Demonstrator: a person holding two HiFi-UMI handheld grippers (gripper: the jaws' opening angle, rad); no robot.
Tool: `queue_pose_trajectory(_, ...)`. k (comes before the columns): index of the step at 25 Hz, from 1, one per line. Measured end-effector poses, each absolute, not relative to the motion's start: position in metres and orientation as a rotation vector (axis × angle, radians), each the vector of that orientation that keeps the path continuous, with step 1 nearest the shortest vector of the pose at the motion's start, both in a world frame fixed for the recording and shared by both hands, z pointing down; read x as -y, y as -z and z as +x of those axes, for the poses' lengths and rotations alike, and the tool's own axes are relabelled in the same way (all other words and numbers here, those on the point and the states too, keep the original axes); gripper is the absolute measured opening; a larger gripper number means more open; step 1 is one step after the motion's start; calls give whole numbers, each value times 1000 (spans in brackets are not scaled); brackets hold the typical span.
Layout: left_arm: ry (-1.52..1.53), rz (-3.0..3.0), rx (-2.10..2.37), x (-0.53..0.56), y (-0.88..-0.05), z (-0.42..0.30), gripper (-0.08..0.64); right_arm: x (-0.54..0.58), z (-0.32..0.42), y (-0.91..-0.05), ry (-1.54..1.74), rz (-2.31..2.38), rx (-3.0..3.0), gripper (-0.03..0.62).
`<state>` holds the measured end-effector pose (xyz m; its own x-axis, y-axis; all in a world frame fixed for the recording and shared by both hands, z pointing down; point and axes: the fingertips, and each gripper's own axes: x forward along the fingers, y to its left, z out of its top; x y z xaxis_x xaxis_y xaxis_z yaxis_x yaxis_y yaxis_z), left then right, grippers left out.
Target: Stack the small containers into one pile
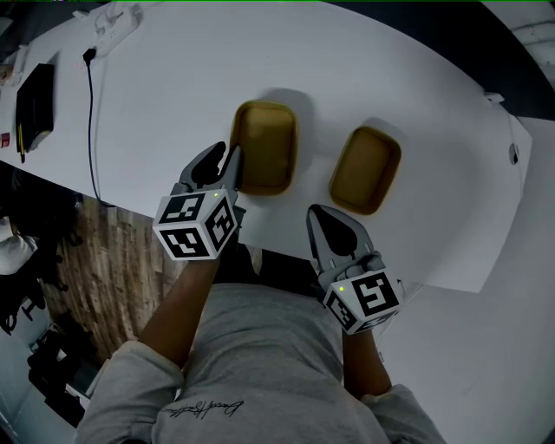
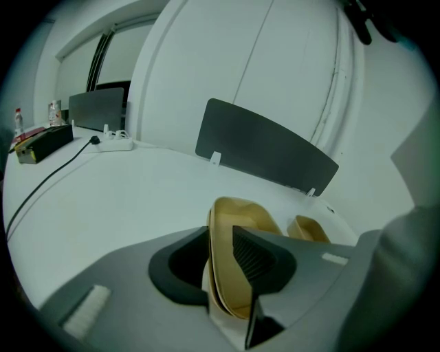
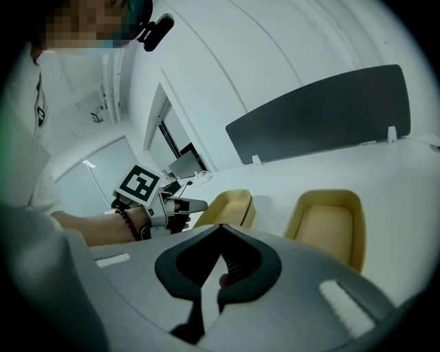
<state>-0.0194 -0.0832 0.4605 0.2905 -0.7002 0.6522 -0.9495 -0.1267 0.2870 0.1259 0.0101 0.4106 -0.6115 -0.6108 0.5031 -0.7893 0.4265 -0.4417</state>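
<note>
Two tan plastic containers lie on the white table. The left container shows a doubled rim in the left gripper view, like two nested pieces. My left gripper stands open at its near left corner, the rim between the jaws with a gap at the right pad. The right container lies alone, a little apart. My right gripper is shut on nothing, just short of that container over the table's near edge. From the right gripper view the left container and left gripper also show.
A black box, a black cable and a white power strip lie at the table's far left. A dark divider panel stands along the far edge. The near edge runs just under both grippers, with wooden floor below.
</note>
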Motion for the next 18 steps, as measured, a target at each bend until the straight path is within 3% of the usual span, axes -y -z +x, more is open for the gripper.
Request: queue_pose_trajectory(18,-541,2097,1410,54,-407,-8,3,-21,138,-377,-881,1343,2440,15)
